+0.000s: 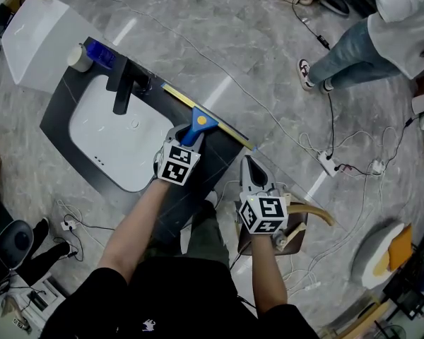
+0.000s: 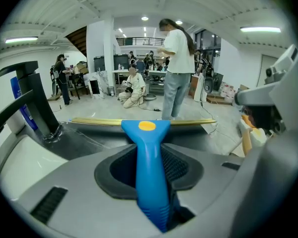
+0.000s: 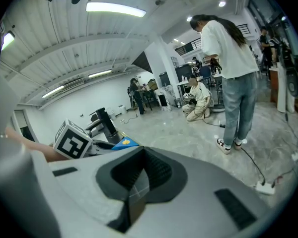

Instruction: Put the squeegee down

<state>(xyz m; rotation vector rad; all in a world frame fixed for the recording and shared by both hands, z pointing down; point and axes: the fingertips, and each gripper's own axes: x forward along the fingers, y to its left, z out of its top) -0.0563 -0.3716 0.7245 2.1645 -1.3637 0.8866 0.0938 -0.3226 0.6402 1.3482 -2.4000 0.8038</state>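
Note:
The squeegee [image 1: 200, 123] has a blue handle and a long brass-coloured blade. Its blade runs along the far edge of the black countertop [image 1: 215, 167]; whether it touches the top I cannot tell. My left gripper [image 1: 191, 140] is shut on the handle. In the left gripper view the blue handle [image 2: 147, 133] runs up between the pads of my left gripper [image 2: 149, 158]. My right gripper [image 1: 249, 167] hangs to the right, off the counter's end. Its jaws [image 3: 139, 177] stand a narrow gap apart with nothing between them. The right gripper view shows the squeegee's blue head [image 3: 124, 143].
A white sink [image 1: 106, 129] with a black faucet [image 1: 124, 87] fills the counter's left part, with a blue bottle [image 1: 99, 51] behind it. A wooden stool [image 1: 297, 232] stands under my right hand. Cables and a power strip [image 1: 327, 162] lie on the floor, where a person [image 1: 381, 41] stands.

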